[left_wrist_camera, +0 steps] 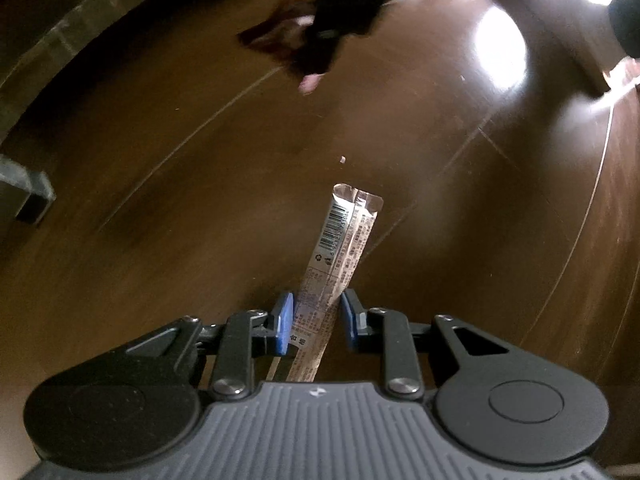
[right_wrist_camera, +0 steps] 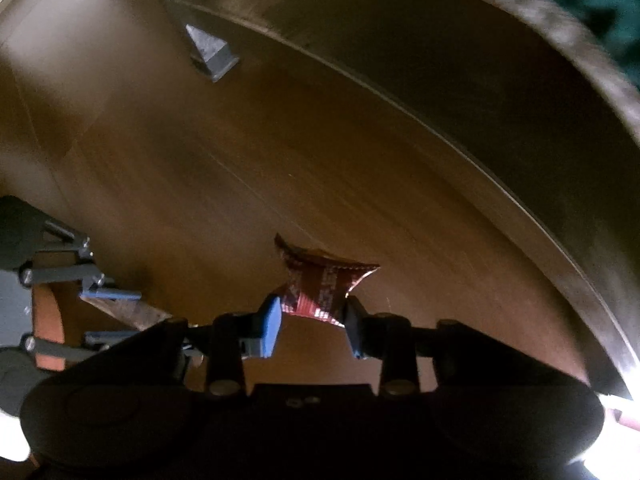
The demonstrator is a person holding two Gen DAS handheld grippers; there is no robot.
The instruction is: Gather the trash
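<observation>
Blue-padded left gripper (left_wrist_camera: 316, 316) pinching silver wrapper (left_wrist_camera: 340, 240), right gripper (right_wrist_camera: 312, 320) pinching red wrapper (right_wrist_camera: 320, 288)

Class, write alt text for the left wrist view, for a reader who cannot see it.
The left gripper grips a long silvery wrapper with a barcode between its blue fingers, pointing it away over a brown wooden floor. Farther off, blurred, the right gripper carries something dark red.

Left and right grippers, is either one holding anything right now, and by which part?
The left gripper pinches a long silver wrapper near its lower end. The right gripper pinches a crumpled red wrapper by its bottom edge.
</observation>
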